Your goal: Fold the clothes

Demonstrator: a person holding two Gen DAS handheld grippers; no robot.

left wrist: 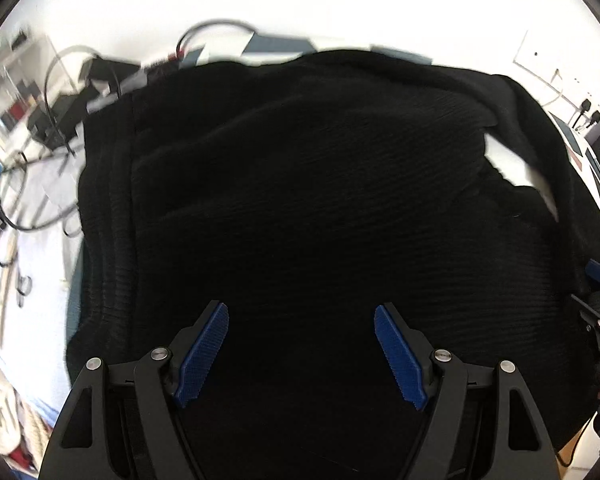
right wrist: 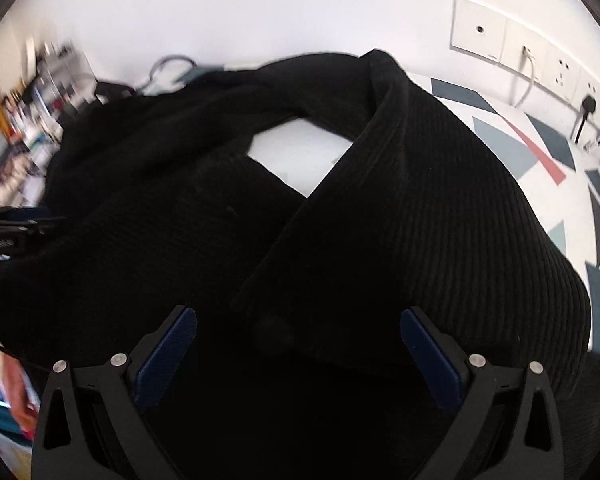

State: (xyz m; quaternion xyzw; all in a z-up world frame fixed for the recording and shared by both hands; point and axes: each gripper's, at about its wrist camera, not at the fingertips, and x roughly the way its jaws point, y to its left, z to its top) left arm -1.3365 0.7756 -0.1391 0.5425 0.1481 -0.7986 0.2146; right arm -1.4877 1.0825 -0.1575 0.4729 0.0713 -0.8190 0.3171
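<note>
Garment: black ribbed sweater lies bunched on my patterned worktop, sleeve crossed over the body, perhaps mid-fold.
Left tongs: spread wide, gripping nothing, poised over the fabric.
Right tongs: likewise agape and empty.

Black ribbed garment, blue gripper pads

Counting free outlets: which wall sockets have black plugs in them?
The two rightmost sockets hold black plugs; the socket left of them is empty.
</note>
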